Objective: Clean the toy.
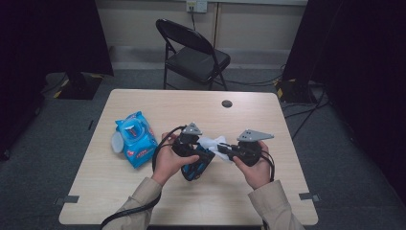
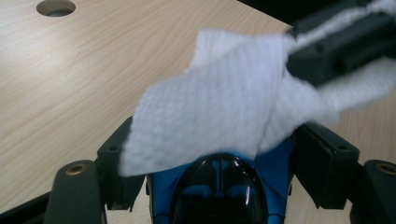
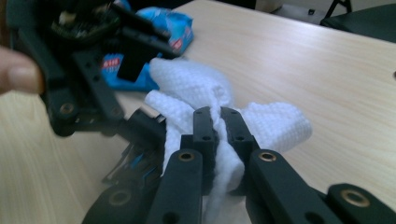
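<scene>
Hands come in from the bottom of the high view over a light wooden table (image 1: 143, 201). The left gripper (image 1: 197, 158) holds a blue and black object (image 1: 195, 168), too small there to name, just above the tabletop near the middle. The right gripper (image 1: 225, 149) points toward it with a white wipe (image 1: 210, 143) bunched between the two. A blue wipes packet (image 1: 135, 138) lies on the table to the left, apart from the hands. A black folding chair (image 1: 194, 52) stands beyond the far edge.

From the left gripper view, its two jaws stand on either side of the blue and black object (image 2: 224, 186), pressed against its flanks. The wipe (image 2: 210, 112) drapes over the object's front, and the other gripper's dark jaws come in at the upper right, closed on the cloth.

From the right gripper view, its jaws are together and pinch a fold of the wipe (image 3: 219, 140), which spreads out past the tips. The left gripper (image 3: 135, 60) looms at upper left, with the packet (image 3: 173, 23) behind it.
</scene>
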Motion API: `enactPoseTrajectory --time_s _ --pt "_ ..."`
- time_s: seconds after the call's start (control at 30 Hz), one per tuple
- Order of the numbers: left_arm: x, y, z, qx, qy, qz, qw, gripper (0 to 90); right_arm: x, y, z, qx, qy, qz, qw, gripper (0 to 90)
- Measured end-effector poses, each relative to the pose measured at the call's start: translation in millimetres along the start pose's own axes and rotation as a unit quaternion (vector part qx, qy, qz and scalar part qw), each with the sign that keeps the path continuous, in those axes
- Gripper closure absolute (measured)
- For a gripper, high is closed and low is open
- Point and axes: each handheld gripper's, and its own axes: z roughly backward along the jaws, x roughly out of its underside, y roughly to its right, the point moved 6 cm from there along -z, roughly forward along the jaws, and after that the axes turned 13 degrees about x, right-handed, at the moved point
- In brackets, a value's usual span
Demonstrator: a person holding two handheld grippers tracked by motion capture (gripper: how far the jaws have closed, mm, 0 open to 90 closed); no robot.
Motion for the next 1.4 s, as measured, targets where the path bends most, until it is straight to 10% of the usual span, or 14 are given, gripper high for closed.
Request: enactPoseTrajectory --time_s 0.3,0.93,1.4 --pt "-4.4 10.6 0.5 0.010 0.001 -0.014 0.9998 26.2 -22.5 22.7 -6.1 0.027 0.002 -0.023 0.9994 86.8" --pt "-3.1 16.0 -3.5 0.014 -0.008 -0.029 0.9994 26.2 -22.9 -2.3 -42.6 -0.003 -0.053 0.007 0.9985 86.6" --pt "-3.0 13.5 -1.8 0.011 -0.006 -0.023 0.9997 26.2 -18.8 0.1 -30.5 0.002 -0.023 0.003 0.9997 86.6"
